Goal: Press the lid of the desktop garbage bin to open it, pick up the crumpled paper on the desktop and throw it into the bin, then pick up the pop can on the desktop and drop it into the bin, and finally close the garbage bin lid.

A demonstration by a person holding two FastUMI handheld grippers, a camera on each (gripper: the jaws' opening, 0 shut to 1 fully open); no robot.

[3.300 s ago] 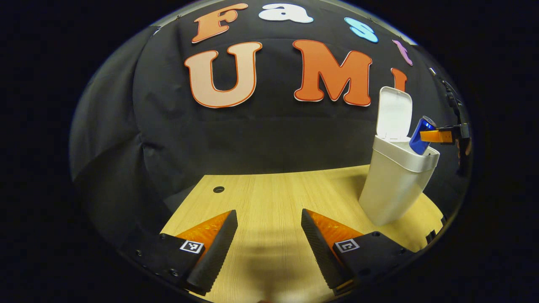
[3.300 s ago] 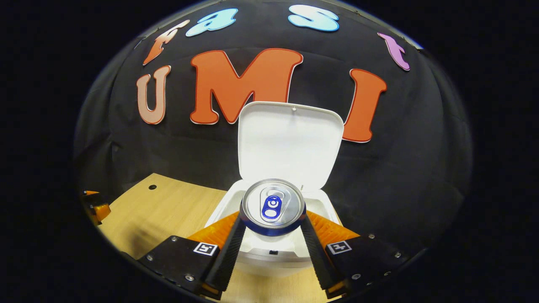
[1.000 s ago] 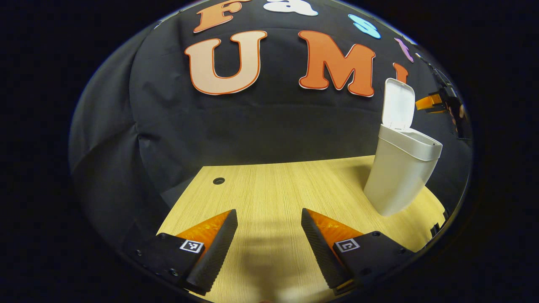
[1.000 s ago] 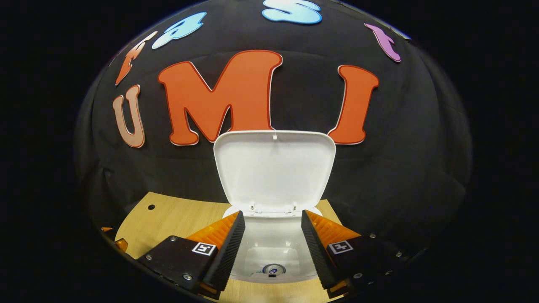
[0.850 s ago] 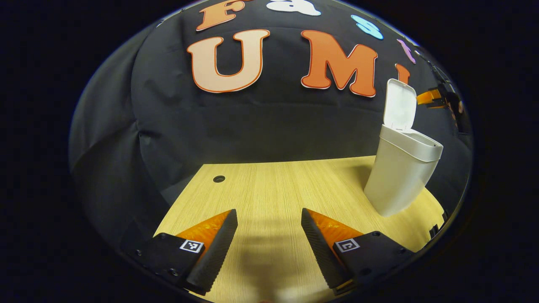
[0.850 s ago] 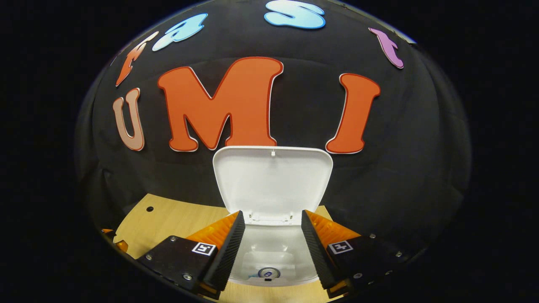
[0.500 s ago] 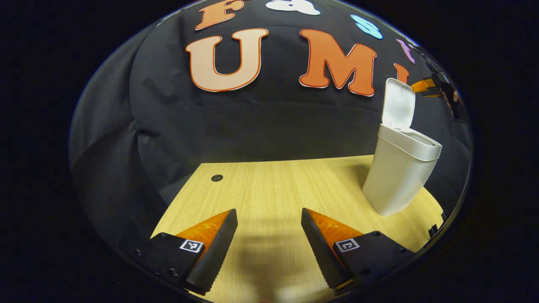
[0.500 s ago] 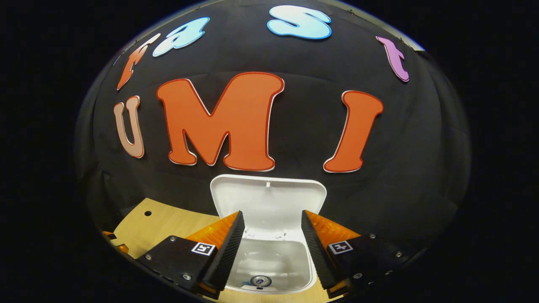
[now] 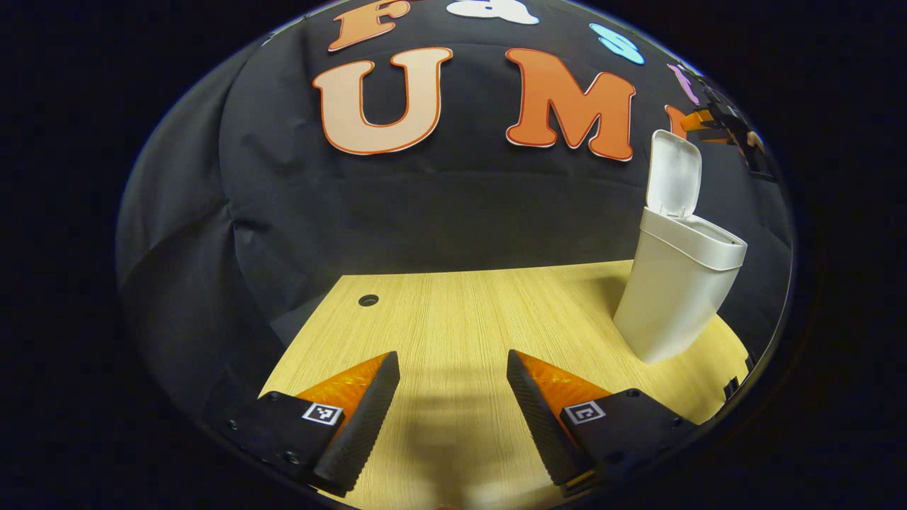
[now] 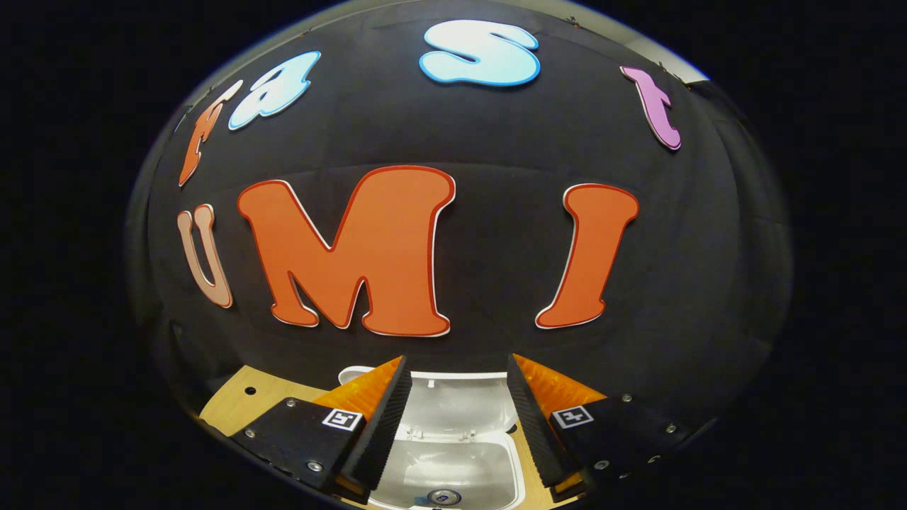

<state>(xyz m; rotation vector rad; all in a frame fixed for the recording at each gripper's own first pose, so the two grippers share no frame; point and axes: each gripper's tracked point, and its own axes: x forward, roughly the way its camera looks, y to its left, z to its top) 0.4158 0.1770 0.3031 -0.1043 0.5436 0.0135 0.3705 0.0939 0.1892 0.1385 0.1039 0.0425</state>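
Garbage bin stands far right on the table, lid raised; pop can lies inside. Left gripper and right gripper: fingers apart, empty.

The left gripper view is taken from low over the wooden table, facing the back wall. The right gripper view is taken from above the open bin, apparently close. The bin is shared by both views.
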